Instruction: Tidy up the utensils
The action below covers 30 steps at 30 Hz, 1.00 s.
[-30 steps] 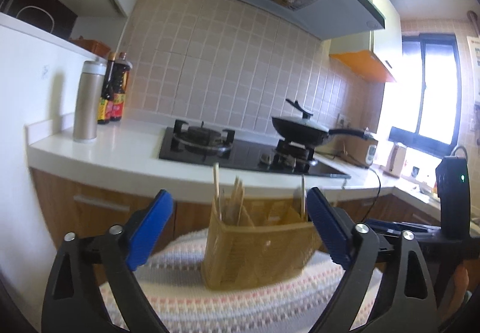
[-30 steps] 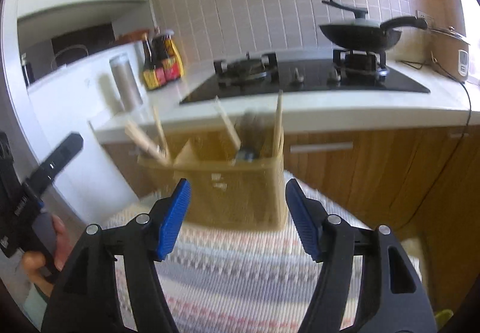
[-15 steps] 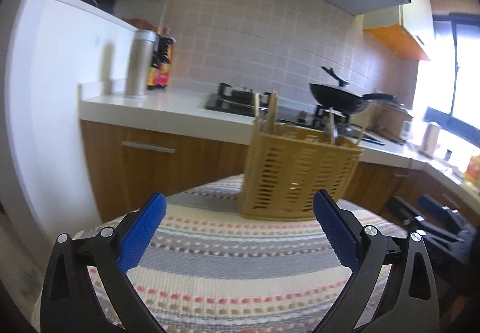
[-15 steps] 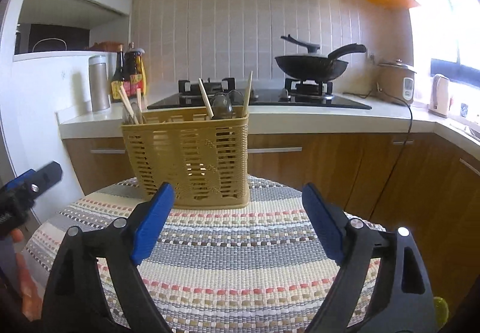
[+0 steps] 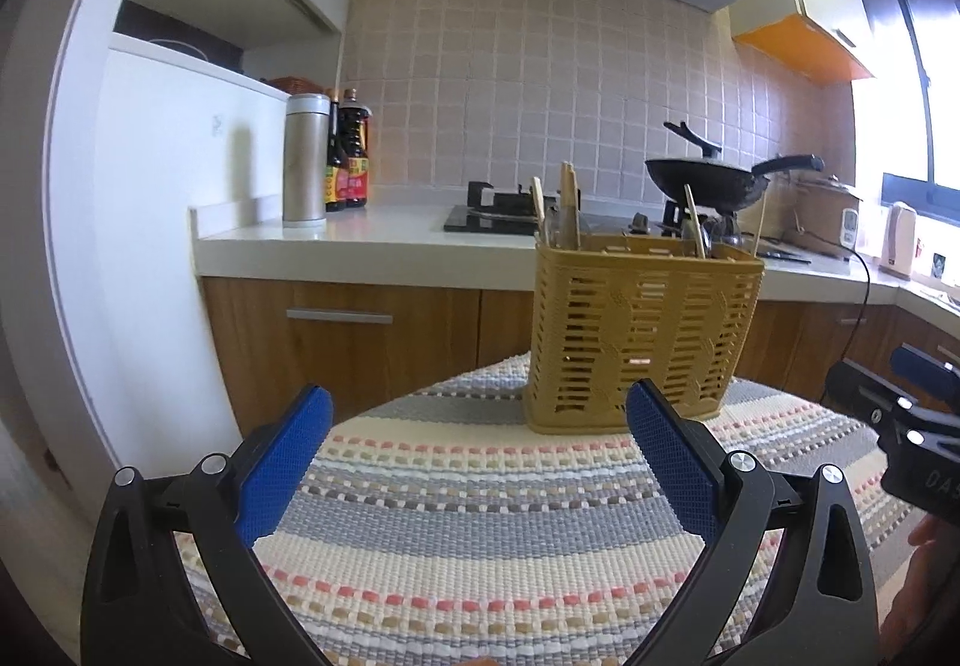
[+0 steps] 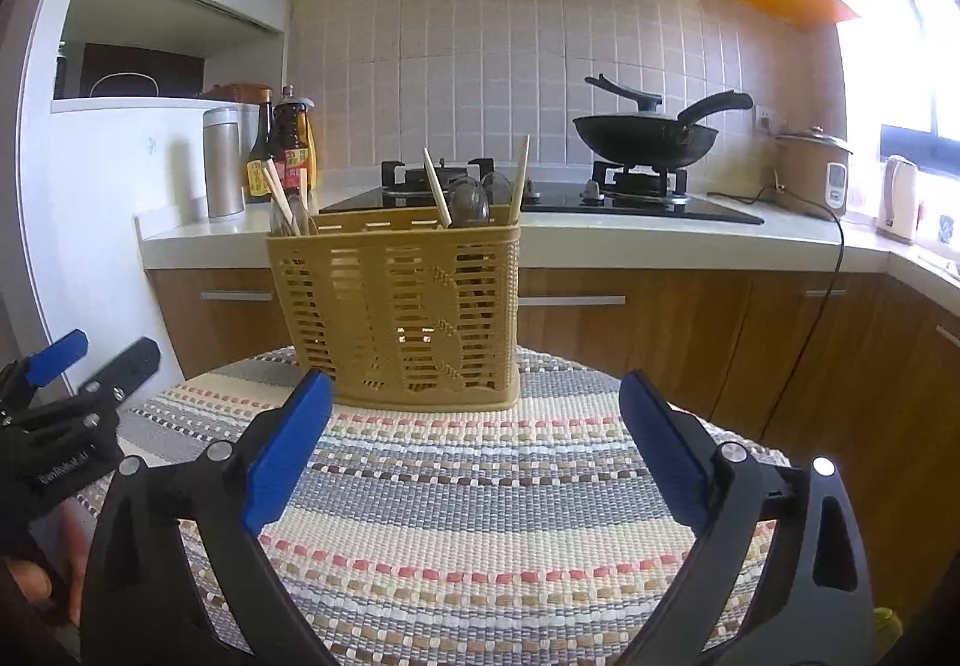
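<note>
A tan slatted utensil basket (image 5: 642,330) stands upright on the far part of a striped woven mat (image 5: 492,522); it also shows in the right wrist view (image 6: 399,312). Wooden chopsticks (image 6: 436,186) and dark spoons (image 6: 468,204) stick up from it. My left gripper (image 5: 477,438) is open and empty, low over the mat, short of the basket. My right gripper (image 6: 474,435) is open and empty, also short of the basket. The other gripper shows at each view's edge (image 5: 918,426) (image 6: 54,414).
Behind the mat (image 6: 480,516) runs a white counter (image 5: 360,240) with wooden cabinets, a gas hob (image 6: 540,198), a black wok (image 6: 648,132), a steel flask (image 5: 306,159), sauce bottles (image 5: 348,156), a rice cooker (image 6: 816,168) and a kettle (image 6: 897,198).
Both grippers have pulled back and lowered from the basket. The views tilted level, so more of the mat shows and the basket looks farther away. Both stay open.
</note>
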Motion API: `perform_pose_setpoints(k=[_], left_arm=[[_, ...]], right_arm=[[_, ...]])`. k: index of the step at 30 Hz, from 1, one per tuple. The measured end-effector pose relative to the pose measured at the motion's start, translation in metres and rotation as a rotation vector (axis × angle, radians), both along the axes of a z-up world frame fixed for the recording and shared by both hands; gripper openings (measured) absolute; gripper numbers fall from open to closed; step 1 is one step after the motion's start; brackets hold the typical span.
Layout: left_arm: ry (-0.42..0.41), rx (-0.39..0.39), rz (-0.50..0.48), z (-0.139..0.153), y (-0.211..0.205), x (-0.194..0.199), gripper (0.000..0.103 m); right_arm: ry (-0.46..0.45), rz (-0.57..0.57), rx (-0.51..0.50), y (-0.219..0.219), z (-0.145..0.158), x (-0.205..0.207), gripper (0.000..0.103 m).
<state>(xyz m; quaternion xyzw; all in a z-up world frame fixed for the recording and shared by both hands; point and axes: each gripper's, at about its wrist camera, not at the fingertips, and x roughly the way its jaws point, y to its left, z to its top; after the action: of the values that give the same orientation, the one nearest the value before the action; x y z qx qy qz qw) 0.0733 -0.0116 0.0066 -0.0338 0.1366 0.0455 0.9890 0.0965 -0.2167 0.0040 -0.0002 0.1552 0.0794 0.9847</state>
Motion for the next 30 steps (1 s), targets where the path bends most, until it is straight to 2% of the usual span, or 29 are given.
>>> perform_pose_setpoints(k=[9,22,30], left_arm=[[-0.006,0.044,-0.008,-0.0005,-0.0087,-0.0028,0.095],[0.041,-0.016,-0.016,-0.0035,0.0006,0.0045,0.095],[0.044,-0.016,-0.017,-0.0036,-0.0004,0.0040,0.095]], right_arm=[[0.010,0.010,-0.004,0.0022,-0.0002,-0.0019,0.094],[0.023,0.010,-0.012,0.0047,-0.0021,-0.0010,0.095],[0.017,0.012,-0.030,0.0078,-0.0022,-0.0025,0.095]])
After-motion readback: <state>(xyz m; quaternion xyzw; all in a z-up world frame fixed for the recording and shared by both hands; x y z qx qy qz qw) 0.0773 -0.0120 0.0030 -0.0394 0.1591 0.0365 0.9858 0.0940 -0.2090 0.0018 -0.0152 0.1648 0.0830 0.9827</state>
